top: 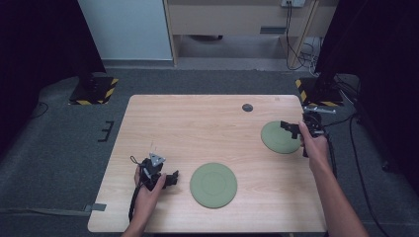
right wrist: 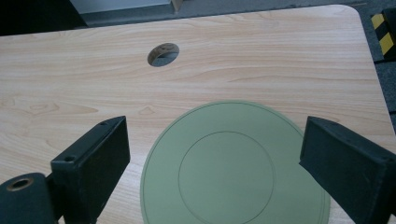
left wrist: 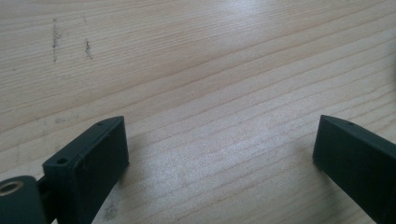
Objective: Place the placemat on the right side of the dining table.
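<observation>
Two flat, round green plates lie face-up on the wooden bench [top: 163,118], well apart. The far plate [top: 280,137] sits near the bench's right edge, a little nearer the person than the round cable hole [top: 247,107]; the near plate [top: 213,184] lies toward the front, about mid-width. The right gripper [top: 293,129] hangs at the far plate's right rim, its fingers [right wrist: 93,161] spread wide with the plate between them in the right gripper view, touching nothing; this stance suggests an approach to take the rim edge-on. The left gripper [top: 170,178] rests just left of the near plate, its fingers [left wrist: 91,161] likewise apart over bare wood, apparently waiting its turn. Being circular, each plate has no long axis in plan; its only axis stands upright, with the concentric inner ring facing upward.
</observation>
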`<state>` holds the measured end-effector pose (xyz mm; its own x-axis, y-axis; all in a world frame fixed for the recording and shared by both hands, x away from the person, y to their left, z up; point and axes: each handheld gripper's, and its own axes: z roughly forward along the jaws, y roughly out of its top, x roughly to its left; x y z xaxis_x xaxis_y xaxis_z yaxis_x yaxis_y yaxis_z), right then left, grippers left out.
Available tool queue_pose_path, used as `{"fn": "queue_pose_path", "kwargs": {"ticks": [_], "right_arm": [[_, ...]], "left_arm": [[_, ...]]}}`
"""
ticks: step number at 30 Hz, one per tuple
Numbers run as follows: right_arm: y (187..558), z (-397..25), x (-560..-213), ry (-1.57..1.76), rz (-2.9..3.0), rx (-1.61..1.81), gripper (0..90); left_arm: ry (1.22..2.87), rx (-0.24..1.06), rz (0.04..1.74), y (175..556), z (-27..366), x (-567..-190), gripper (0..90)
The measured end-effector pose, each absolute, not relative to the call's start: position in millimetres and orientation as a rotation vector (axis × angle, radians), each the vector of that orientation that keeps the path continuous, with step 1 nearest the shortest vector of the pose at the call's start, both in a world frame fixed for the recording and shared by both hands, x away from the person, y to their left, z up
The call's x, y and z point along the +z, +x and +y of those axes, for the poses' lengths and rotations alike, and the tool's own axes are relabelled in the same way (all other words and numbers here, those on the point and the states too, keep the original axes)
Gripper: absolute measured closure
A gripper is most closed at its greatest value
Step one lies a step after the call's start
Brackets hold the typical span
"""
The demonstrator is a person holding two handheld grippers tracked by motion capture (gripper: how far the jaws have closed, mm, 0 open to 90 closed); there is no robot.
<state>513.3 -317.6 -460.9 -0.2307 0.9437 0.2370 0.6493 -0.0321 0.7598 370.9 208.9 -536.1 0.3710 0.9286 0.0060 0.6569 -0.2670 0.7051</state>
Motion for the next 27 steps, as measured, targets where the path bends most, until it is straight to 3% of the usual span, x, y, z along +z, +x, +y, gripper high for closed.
{"fn": "queue_pose_path", "kwargs": {"ticks": [27], "right_arm": [[487, -306, -434, 1.557, 1.891, 1.194, 7.8]], "left_arm": [[2.023, 0.564, 1.362, 371, 209, -536, 2.0]]}}
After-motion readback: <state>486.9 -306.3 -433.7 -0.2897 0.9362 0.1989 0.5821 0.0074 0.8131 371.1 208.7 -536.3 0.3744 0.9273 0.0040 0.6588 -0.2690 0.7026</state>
